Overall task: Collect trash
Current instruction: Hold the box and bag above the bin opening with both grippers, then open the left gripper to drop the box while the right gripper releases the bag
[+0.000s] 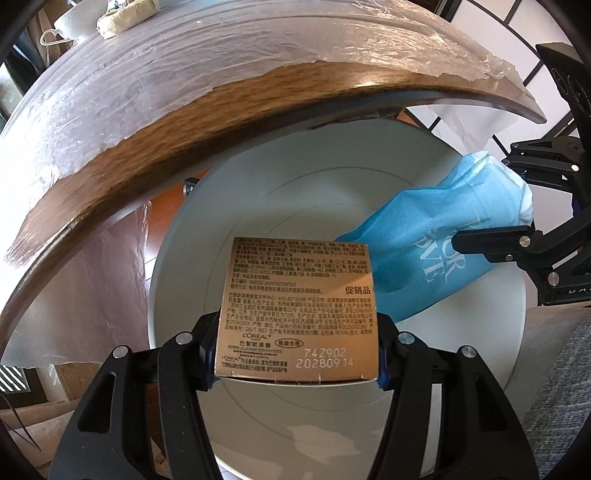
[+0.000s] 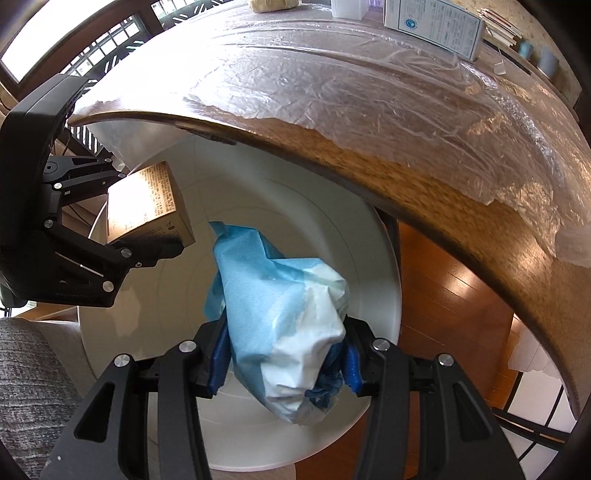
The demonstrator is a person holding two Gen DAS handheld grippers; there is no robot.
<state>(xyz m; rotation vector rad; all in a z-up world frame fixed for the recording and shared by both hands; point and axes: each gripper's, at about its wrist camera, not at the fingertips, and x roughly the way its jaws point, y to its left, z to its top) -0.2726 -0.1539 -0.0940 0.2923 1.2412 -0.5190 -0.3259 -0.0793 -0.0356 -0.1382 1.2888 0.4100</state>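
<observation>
My left gripper [image 1: 295, 354] is shut on a gold L'Oreal carton [image 1: 299, 310] and holds it over the open mouth of a white round bin [image 1: 480, 350]. My right gripper [image 2: 284, 358] is shut on a crumpled blue and white bag [image 2: 280, 314], also held over the bin [image 2: 384, 280]. In the left wrist view the blue bag [image 1: 424, 243] and the right gripper [image 1: 517, 243] show at the right. In the right wrist view the carton [image 2: 147, 206] and the left gripper [image 2: 122, 254] show at the left. The bin's inside looks bare.
A wooden table edge [image 1: 184, 147] covered with clear plastic film [image 2: 332, 74] overhangs the bin's far side. White boxes [image 2: 432, 26] and a wrapped roll [image 1: 125, 18] lie on the table. Grey upholstery [image 2: 33, 387] is beside the bin; wooden floor [image 2: 454, 314] lies to the right.
</observation>
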